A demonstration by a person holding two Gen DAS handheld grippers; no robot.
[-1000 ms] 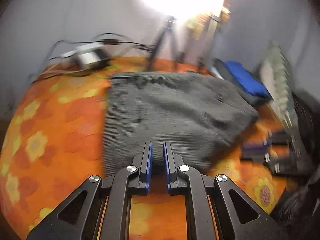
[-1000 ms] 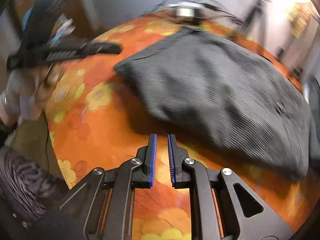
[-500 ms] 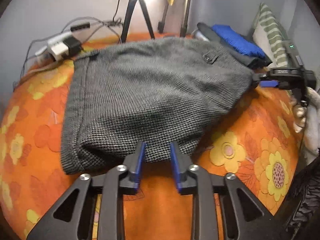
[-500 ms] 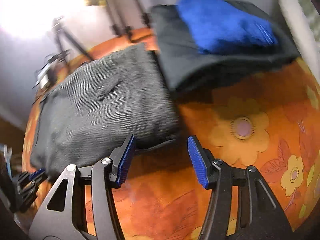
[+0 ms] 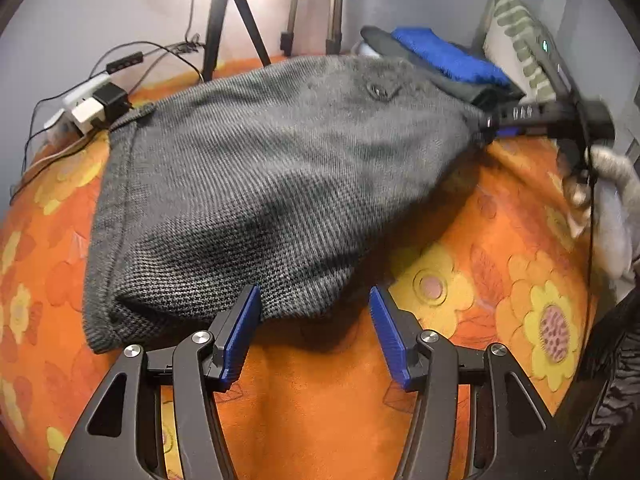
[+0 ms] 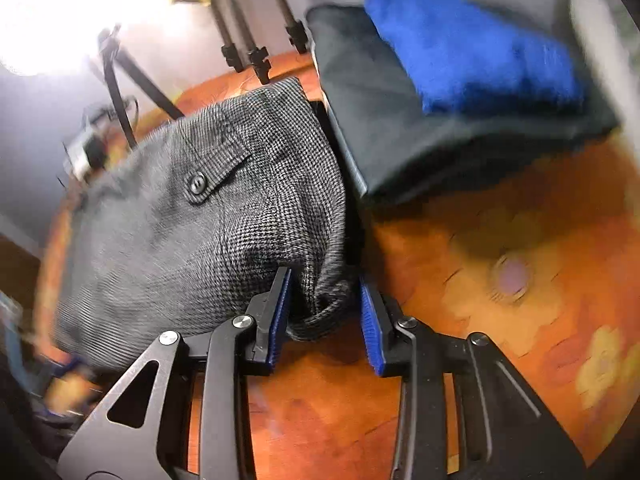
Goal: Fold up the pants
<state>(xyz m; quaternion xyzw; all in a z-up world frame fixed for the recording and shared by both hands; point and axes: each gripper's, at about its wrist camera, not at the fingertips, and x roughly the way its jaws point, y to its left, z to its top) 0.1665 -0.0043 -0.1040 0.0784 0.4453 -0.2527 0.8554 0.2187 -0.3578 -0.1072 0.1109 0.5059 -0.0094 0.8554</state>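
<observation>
Grey houndstooth pants (image 5: 264,168) lie folded on an orange flowered bedspread (image 5: 480,280). My left gripper (image 5: 316,336) is open, its blue pads on either side of the near folded edge. My right gripper (image 6: 326,316) is open too, its jaws around the corner of the pants (image 6: 240,208) at the buttoned pocket end. In the left wrist view the right gripper (image 5: 496,124) touches the far right corner of the pants.
A stack of dark and blue folded clothes (image 6: 460,80) lies next to the pants on the right. Tripod legs (image 5: 224,24) stand behind. Chargers and cables (image 5: 92,108) lie at the back left. A striped pillow (image 5: 516,40) leans at the far right.
Both grippers opened from nearly shut. The left one moved up to the pants' near edge. The right one swung round to the pocket end and brought its jaws around the corner.
</observation>
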